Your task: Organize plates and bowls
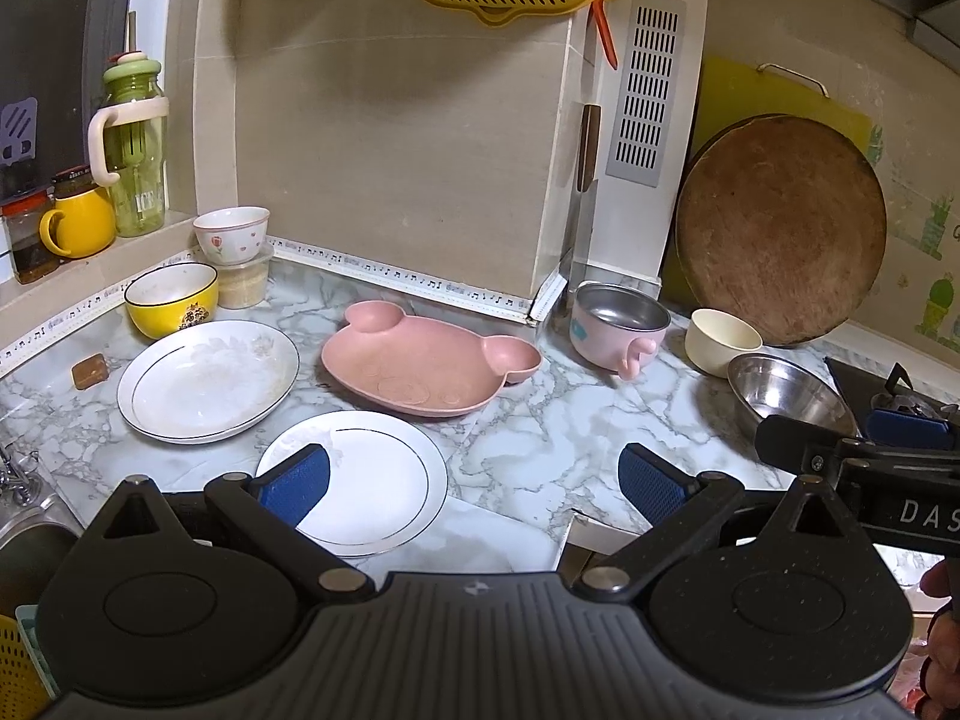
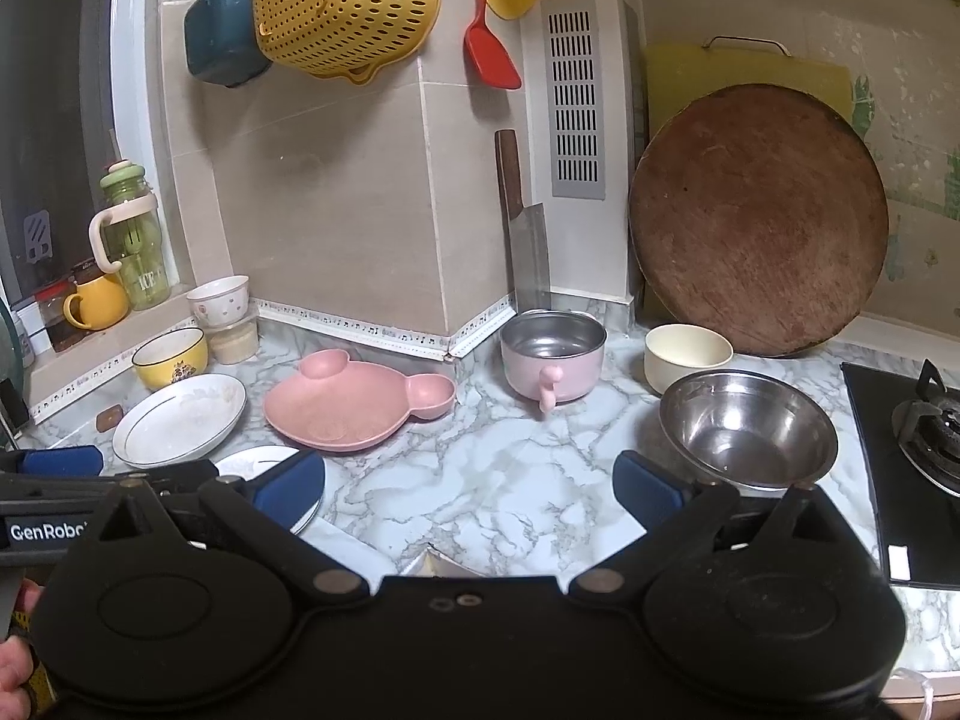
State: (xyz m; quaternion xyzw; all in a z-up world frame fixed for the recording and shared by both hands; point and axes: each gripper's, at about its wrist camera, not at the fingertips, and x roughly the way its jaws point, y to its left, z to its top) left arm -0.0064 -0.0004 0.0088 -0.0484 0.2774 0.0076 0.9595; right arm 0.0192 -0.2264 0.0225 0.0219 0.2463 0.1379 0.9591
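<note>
On the marble counter [image 1: 540, 438] lie a small white plate [image 1: 366, 480], a larger white plate [image 1: 204, 381] and a pink bear-shaped plate [image 1: 420, 360]. A yellow bowl [image 1: 171, 299], a flowered white bowl [image 1: 231, 234] on a plastic tub, a pink steel-lined bowl [image 2: 552, 360], a cream bowl [image 2: 687, 357] and a steel bowl [image 2: 747, 429] stand around. My left gripper [image 1: 474, 480] is open and empty above the small plate. My right gripper [image 2: 468, 486] is open and empty before the steel bowl.
A round wooden board [image 2: 759, 222] and a cleaver [image 2: 525, 240] lean on the wall. A gas hob [image 2: 912, 450] is at right, a sink [image 1: 24, 534] at left. A green bottle [image 1: 132, 144], yellow mug [image 1: 84, 222] and jars stand on the sill. A yellow colander [image 2: 342, 6] hangs above.
</note>
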